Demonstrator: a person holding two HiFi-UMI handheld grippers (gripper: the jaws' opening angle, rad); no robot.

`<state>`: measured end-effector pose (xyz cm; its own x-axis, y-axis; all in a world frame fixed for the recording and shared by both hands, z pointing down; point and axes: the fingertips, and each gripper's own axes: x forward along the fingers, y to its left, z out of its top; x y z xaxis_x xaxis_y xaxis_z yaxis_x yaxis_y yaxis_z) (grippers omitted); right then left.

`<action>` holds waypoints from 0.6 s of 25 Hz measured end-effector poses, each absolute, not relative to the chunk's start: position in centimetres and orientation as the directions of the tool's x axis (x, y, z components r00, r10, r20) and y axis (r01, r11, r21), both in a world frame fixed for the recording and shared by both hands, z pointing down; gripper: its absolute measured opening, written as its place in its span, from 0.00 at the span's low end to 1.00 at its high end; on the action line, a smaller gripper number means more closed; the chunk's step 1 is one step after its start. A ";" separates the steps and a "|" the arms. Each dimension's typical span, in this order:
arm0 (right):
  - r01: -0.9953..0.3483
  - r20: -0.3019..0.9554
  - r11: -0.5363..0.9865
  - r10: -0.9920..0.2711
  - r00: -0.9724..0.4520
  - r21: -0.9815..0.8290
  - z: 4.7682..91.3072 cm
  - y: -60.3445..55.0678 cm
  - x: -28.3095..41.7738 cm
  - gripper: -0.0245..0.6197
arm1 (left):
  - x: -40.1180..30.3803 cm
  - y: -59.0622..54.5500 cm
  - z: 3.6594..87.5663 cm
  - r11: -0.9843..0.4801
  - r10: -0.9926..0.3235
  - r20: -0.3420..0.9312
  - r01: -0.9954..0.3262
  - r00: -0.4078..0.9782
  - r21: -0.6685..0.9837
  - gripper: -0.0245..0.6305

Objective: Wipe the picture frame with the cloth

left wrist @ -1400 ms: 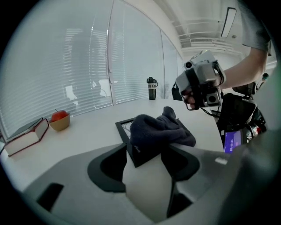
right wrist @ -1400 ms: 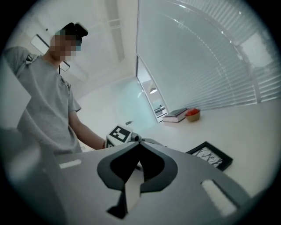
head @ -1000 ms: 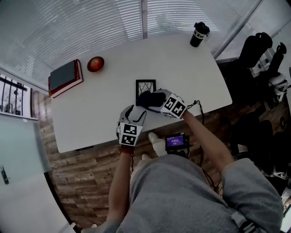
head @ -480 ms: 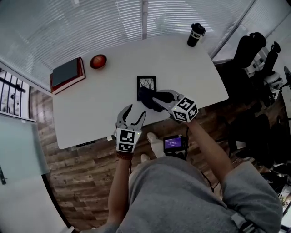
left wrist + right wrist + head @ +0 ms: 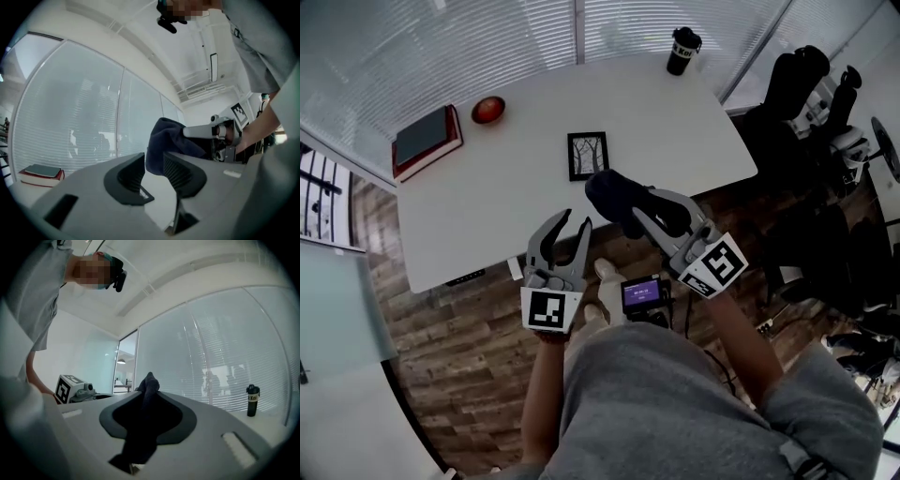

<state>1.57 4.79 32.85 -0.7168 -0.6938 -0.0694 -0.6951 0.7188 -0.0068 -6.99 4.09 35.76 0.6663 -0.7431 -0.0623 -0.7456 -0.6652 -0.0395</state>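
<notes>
Head view: right claw [image 5: 636, 208] just clamped the cloth [image 5: 609, 189] at 6 o'clock of the picture frame [image 5: 587, 156], left claw [image 5: 575, 223] just narrowed, half-open, empty.

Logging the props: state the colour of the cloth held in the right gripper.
Dark navy blue, plain. The cloth shows best in the left gripper view.

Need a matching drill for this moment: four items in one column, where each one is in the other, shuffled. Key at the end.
Things:
1. cloth
2. picture frame
3. travel mug
4. book

Places:
A. standing at the far right corner of the table
B. lying flat in the middle of the table
C. clamped in the right tongs, off the table
D. at the left end of the table

Pairs: 1-C; 2-B; 3-A; 4-D

The right tongs' jaws have just closed on the cloth.
</notes>
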 end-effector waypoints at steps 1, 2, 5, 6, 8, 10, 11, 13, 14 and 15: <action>-0.704 -0.079 0.710 -0.702 -0.708 -0.001 32.6 5.6 1.5 0.19 | -7.2 4.8 35.0 -0.654 -0.752 -0.087 -0.756 0.654 -0.034 0.22; -0.712 -0.087 0.702 -0.709 -0.700 0.005 32.4 6.4 1.5 0.19 | -7.5 5.5 34.5 -0.640 -0.761 -0.106 -0.767 0.640 -0.030 0.21; -0.722 -0.094 0.692 -0.718 -0.690 0.005 32.5 8.6 1.1 0.19 | -8.8 7.6 33.4 -0.602 -0.785 -0.159 -0.798 0.599 -0.035 0.18; -0.720 -0.089 0.694 -0.717 -0.691 0.004 32.8 9.0 0.9 0.19 | -9.2 8.1 33.4 -0.593 -0.790 -0.165 -0.804 0.591 -0.042 0.17; -0.716 -0.079 0.698 -0.714 -0.695 -0.003 33.3 9.6 0.4 0.19 | -9.9 8.7 33.5 -0.575 -0.801 -0.163 -0.816 0.576 -0.056 0.14; -0.716 -0.075 0.698 -0.715 -0.695 -0.009 33.7 10.0 0.2 0.19 | -10.5 9.2 33.6 -0.559 -0.810 -0.166 -0.826 0.563 -0.071 0.12; -0.717 -0.076 0.697 -0.715 -0.695 -0.011 33.8 10.3 0.1 0.19 | -10.8 9.4 33.6 -0.551 -0.815 -0.169 -0.832 0.554 -0.071 0.11; -0.717 -0.077 0.697 -0.716 -0.694 -0.015 34.0 10.9 -0.1 0.19 | -11.3 9.9 34.1 -0.537 -0.827 -0.160 -0.841 0.539 -0.058 0.09; -0.716 -0.077 0.698 -0.715 -0.695 -0.016 34.1 11.2 -0.3 0.19 | -11.5 10.2 34.3 -0.534 -0.830 -0.157 -0.844 0.535 -0.053 0.09; -0.714 -0.077 0.700 -0.713 -0.697 -0.017 34.2 11.5 -0.4 0.19 | -11.7 10.4 34.4 -0.533 -0.831 -0.156 -0.845 0.534 -0.054 0.09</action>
